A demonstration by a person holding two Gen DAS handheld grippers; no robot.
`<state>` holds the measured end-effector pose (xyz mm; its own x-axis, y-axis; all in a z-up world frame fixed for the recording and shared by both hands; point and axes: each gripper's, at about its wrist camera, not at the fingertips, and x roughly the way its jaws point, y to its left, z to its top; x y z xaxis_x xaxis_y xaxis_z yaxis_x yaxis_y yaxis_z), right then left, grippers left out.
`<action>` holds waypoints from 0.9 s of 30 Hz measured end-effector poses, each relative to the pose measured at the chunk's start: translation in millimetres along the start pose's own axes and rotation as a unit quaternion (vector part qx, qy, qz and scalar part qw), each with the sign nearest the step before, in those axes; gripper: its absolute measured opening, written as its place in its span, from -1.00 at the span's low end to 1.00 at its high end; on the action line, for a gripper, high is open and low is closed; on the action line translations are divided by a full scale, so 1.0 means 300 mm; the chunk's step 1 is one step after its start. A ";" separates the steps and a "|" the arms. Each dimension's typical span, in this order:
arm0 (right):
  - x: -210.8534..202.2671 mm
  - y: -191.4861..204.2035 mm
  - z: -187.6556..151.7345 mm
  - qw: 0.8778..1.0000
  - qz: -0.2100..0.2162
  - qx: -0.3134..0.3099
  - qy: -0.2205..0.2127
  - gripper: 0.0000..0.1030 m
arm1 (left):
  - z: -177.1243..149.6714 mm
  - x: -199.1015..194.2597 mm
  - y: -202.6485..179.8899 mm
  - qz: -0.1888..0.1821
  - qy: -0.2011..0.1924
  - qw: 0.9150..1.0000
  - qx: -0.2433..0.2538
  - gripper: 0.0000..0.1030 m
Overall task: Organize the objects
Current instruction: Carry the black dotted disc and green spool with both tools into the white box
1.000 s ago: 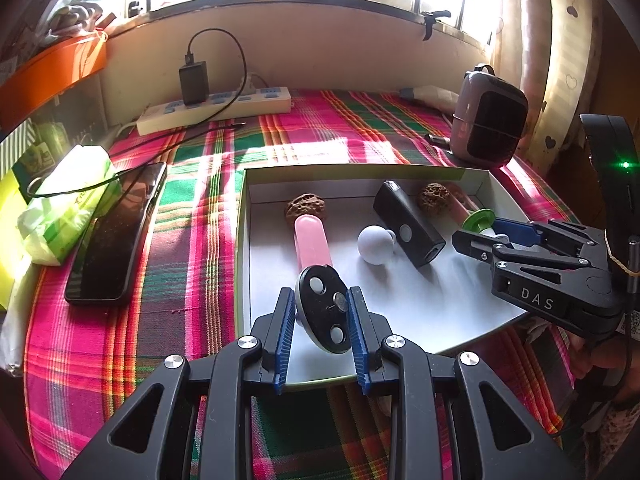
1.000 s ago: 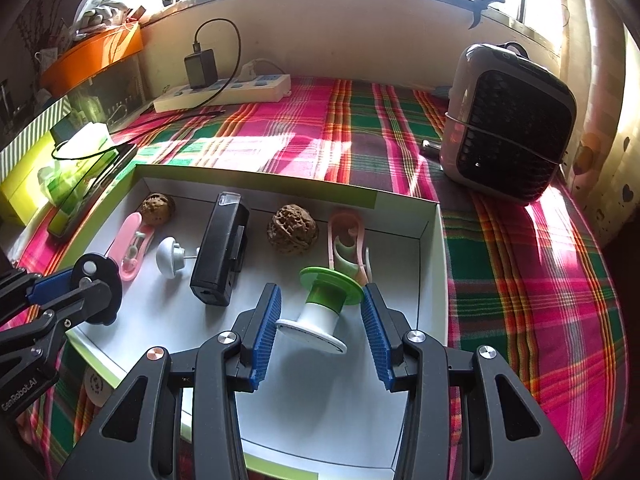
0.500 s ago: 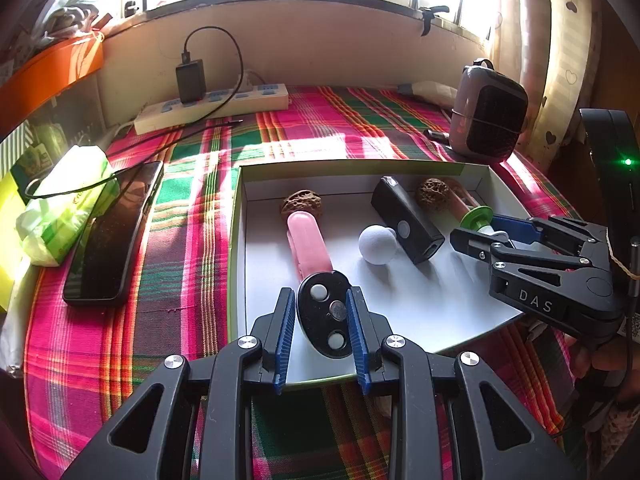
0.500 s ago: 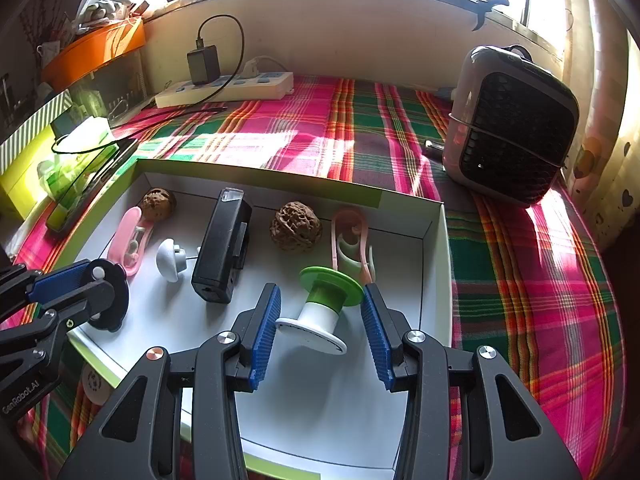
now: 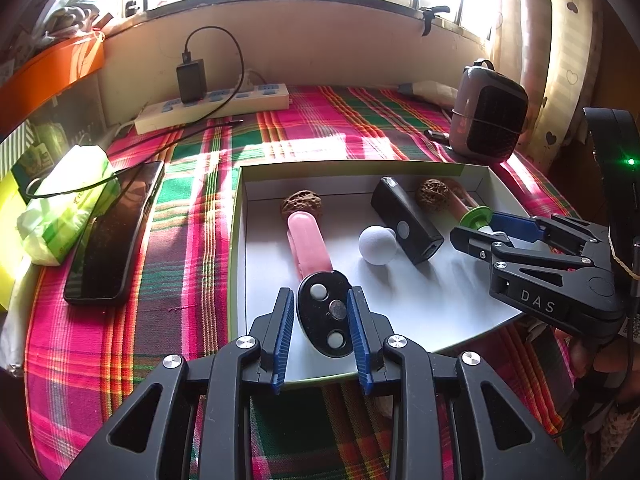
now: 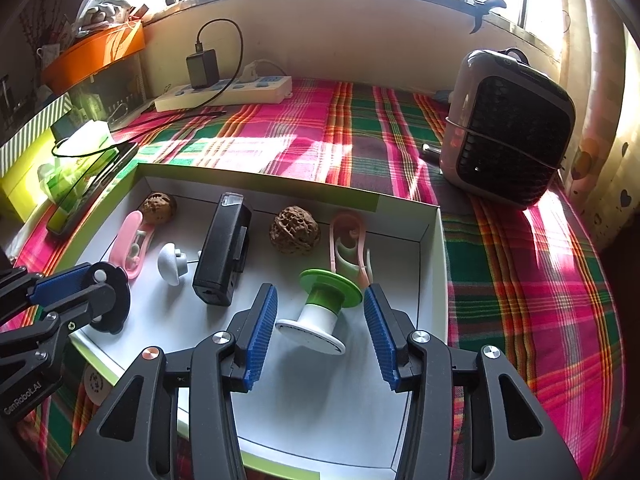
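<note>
A white open box (image 5: pixel 400 172) lies on the plaid cloth. My left gripper (image 5: pixel 319 300) stands at its near edge around a black oval piece with three round studs (image 5: pixel 325 320). Its jaws are opening; a gap shows at the left pad, and the piece rests on the box floor. My right gripper (image 6: pixel 320 292) straddles a green-and-white spool (image 6: pixel 320 312) lying on its side. These jaws are opening too, with gaps on both sides. Each gripper also shows in the other view: left gripper (image 6: pixel 80 292), right gripper (image 5: pixel 480 226).
The box (image 6: pixel 256 184) also holds two walnuts (image 6: pixel 295 230) (image 6: pixel 159 208), a black rectangular device (image 6: pixel 224 252), a white knob (image 6: pixel 170 262) and two pink clips (image 6: pixel 130 244) (image 6: pixel 348 240). Outside are a phone (image 5: pixel 112 236), a tissue pack (image 5: pixel 64 204), a power strip (image 5: pixel 212 108) and a small heater (image 5: pixel 488 120).
Both pairs of jaws have widened. The black oval piece has sunk from a tilt between the left pads onto the box floor. The spool no longer touches the right pads.
</note>
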<state>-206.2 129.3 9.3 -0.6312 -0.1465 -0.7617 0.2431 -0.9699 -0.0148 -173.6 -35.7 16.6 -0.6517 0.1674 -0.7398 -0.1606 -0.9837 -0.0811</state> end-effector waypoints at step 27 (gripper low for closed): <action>-0.072 0.013 -0.008 1.000 -0.003 0.003 -0.024 -0.03 | -0.010 -0.062 -0.010 0.005 -0.011 1.000 -0.003 -0.30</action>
<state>-189.8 129.1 24.2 -0.6681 -0.1489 -0.7291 0.2335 -0.9722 -0.0154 -158.6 -36.1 28.5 -0.6701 0.1588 -0.7251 -0.1495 -0.9857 -0.0777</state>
